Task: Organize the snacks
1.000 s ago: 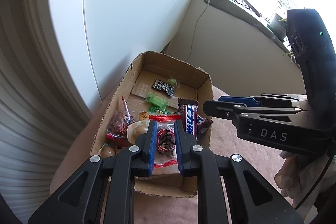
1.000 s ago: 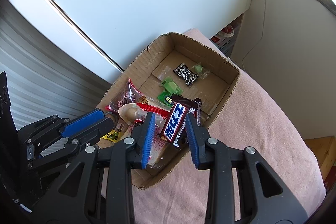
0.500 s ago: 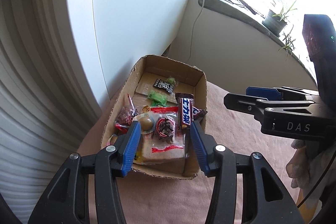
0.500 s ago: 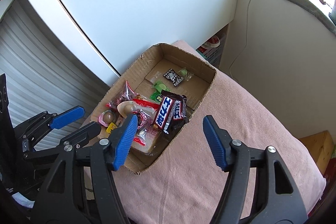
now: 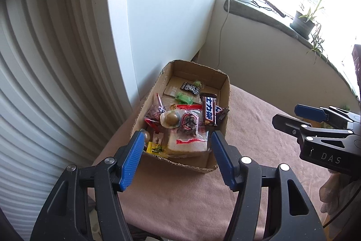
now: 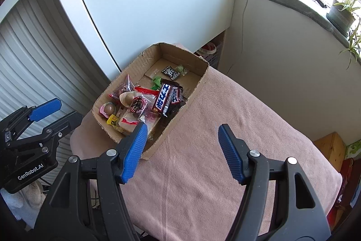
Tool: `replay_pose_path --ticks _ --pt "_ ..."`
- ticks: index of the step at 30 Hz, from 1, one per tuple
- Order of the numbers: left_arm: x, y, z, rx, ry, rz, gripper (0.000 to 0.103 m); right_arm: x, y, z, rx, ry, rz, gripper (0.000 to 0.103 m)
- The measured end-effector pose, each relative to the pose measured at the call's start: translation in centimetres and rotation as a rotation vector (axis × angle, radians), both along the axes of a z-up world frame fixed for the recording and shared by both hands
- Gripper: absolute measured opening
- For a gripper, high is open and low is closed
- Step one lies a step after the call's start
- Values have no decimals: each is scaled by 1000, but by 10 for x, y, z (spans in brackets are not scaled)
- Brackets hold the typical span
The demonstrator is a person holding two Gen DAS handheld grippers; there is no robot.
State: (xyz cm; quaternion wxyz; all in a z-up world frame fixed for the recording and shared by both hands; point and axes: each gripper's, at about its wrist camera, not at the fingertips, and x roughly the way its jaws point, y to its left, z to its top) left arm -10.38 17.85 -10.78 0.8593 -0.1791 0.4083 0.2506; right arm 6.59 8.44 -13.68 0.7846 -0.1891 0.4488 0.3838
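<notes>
A shallow cardboard box [image 5: 226, 92] [image 6: 198, 85] sits on a pink-covered table and holds several snacks. A brown chocolate bar [image 5: 208, 111] [image 6: 163, 98] lies at its right side. A clear bag with red print [image 5: 191, 128] [image 6: 137, 105], a round brown sweet [image 5: 170, 119], green candies [image 5: 183, 98] and a small black packet [image 5: 189, 88] [image 6: 170, 72] also lie inside. My left gripper [image 5: 177, 156] is open and empty, hanging before the box's near edge. My right gripper [image 6: 182, 148] is open and empty above the cloth, right of the box.
The pink cloth [image 6: 237, 128] covers the table to the right of the box. A white panel [image 5: 158, 15] and a ribbed shutter [image 5: 33, 83] stand behind and left. A windowsill with a potted plant [image 5: 303, 19] is at the far right. A wooden crate [image 6: 331, 148] sits below the table's right side.
Both grippers opened and let go of their snacks, the left a clear bag, the right the chocolate bar. Both pulled back and up from the box; the snacks now lie inside.
</notes>
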Motion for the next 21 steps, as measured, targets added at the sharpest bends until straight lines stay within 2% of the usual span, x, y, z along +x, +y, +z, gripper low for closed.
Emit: replay_pose_path --ticks 3,21 --pt "-1 -2 3 2 -3 -1 61 -4 -5 0 5 -2 -7 78" --pt "-2 -9 11 11 -9 -2 61 -10 -10 4 7 -9 -17 78"
